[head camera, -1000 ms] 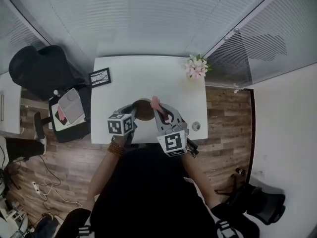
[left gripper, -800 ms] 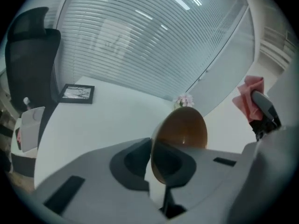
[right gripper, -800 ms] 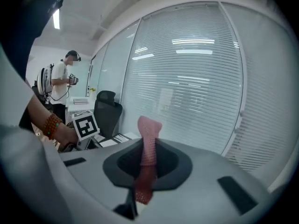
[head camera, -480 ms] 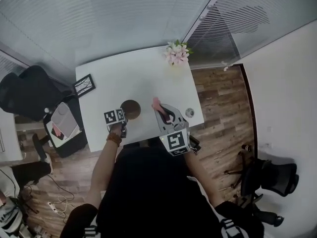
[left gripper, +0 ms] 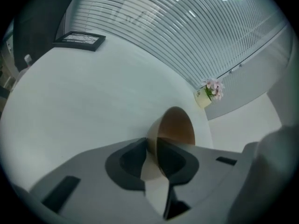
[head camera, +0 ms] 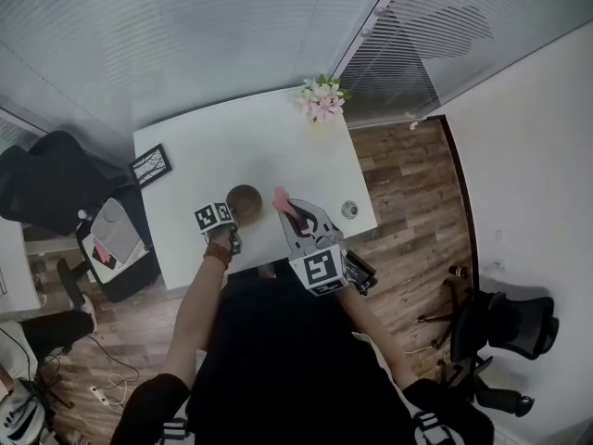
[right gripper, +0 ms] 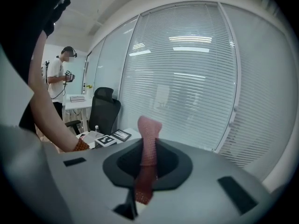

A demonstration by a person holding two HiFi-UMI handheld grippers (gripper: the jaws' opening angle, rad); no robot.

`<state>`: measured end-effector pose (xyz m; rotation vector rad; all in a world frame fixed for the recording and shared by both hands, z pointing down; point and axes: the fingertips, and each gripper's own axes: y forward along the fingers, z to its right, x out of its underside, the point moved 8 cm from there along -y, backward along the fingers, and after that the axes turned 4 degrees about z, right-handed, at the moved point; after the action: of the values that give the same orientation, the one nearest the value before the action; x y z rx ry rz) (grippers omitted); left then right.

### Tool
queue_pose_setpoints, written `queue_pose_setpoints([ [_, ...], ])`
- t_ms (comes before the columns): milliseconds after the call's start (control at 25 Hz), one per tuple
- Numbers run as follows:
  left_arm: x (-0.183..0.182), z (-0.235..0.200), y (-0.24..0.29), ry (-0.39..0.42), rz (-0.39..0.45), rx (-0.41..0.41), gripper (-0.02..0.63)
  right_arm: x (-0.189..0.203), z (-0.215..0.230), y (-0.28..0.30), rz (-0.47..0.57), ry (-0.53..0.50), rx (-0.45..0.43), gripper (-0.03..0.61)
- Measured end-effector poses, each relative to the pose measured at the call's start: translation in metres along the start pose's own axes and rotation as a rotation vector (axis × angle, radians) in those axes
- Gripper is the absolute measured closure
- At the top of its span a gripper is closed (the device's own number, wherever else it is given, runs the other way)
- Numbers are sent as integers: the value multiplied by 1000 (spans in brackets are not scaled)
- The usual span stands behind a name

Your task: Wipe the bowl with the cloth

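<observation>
1. Two grippers are over a white worktop (head camera: 278, 146) in the head view. The left gripper (head camera: 232, 221) is at the near rim of a brown bowl (head camera: 245, 198), which sits on the worktop near its front edge. The right gripper (head camera: 292, 213) is just beside the bowl, with a pink cloth (head camera: 281, 199) sticking out of it. Flowers (head camera: 321, 98) stand at the far corner.
2. Left gripper view: the jaws have just been opening and stand slightly apart. The bowl's rim is between them, one jaw inside it and one outside.
3. Right gripper view: the jaws are clamped on the cloth, which stands up between them.
</observation>
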<state>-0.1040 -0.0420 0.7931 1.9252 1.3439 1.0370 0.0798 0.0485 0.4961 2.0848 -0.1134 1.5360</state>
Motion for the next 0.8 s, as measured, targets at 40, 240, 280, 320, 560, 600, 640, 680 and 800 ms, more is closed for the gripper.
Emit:
queue_pose_setpoints([
  [40, 0, 0, 0, 2, 5, 14, 534, 0, -2, 2, 3, 9, -13, 554],
  [240, -2, 3, -14, 63, 34, 86, 423, 1, -5, 10, 7, 38, -54, 554],
  [280, -2, 3, -19, 86, 40, 89, 422, 1, -5, 13, 10, 43, -59, 554],
  [320, -3, 1, -26, 105, 49, 89, 417, 0, -5, 16, 13, 50, -63, 554],
  [560, -25, -3, -87, 186, 234, 68, 414, -9, 12, 42, 63, 60, -79, 554],
  [600, -32, 1, -103, 236, 284, 58, 416, -12, 15, 44, 76, 49, -72, 552],
  [640, -40, 8, -119, 293, 339, 45, 416, -15, 17, 47, 89, 35, -65, 552],
  [680, -49, 19, -135, 354, 401, 29, 416, -18, 20, 49, 102, 20, -61, 552],
  [800, -77, 62, -181, 527, 606, -15, 448, -32, 32, 56, 150, -8, -63, 551],
])
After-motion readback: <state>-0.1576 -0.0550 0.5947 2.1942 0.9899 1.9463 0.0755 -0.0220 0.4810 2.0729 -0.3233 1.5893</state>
